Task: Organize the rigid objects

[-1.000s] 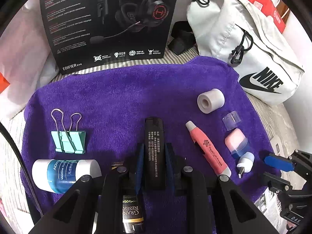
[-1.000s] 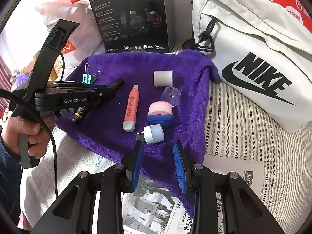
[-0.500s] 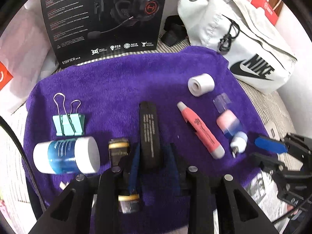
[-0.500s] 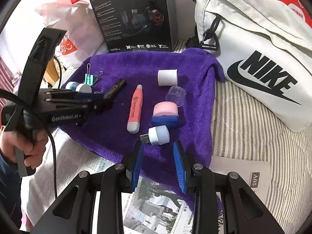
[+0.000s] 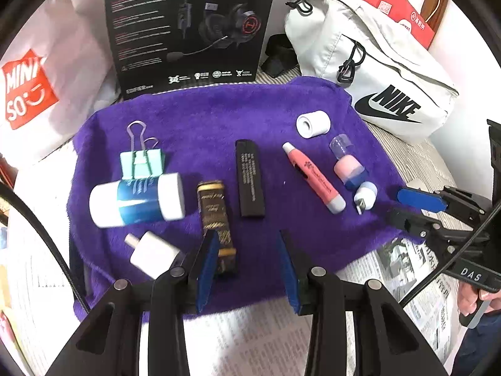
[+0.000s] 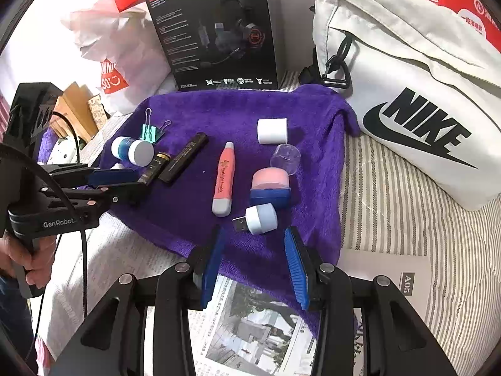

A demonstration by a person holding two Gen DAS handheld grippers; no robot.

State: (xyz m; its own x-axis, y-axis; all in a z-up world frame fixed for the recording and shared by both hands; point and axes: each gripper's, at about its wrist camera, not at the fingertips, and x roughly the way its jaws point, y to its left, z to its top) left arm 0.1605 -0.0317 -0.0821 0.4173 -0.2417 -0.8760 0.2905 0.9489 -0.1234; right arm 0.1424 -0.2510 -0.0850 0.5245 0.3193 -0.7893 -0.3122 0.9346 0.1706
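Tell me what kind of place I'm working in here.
Probably a bed at home, not a workbench: striped bedding, a purple towel as work mat, and a Nike bag against the wall.

Purple cloth (image 5: 219,119): deep-pile plush, matt. Black stick (image 5: 249,178): matt plastic, printed text. Binder clip (image 5: 142,163): teal painted metal, bare wire handles. Jar (image 5: 136,200): glossy white plastic, shiny blue label. Bag (image 6: 407,87): smooth woven fabric. Headset box (image 5: 188,25): satin card. Newspaper (image 6: 250,329): matt paper. Tool pads (image 5: 206,266): blue, ribbed.
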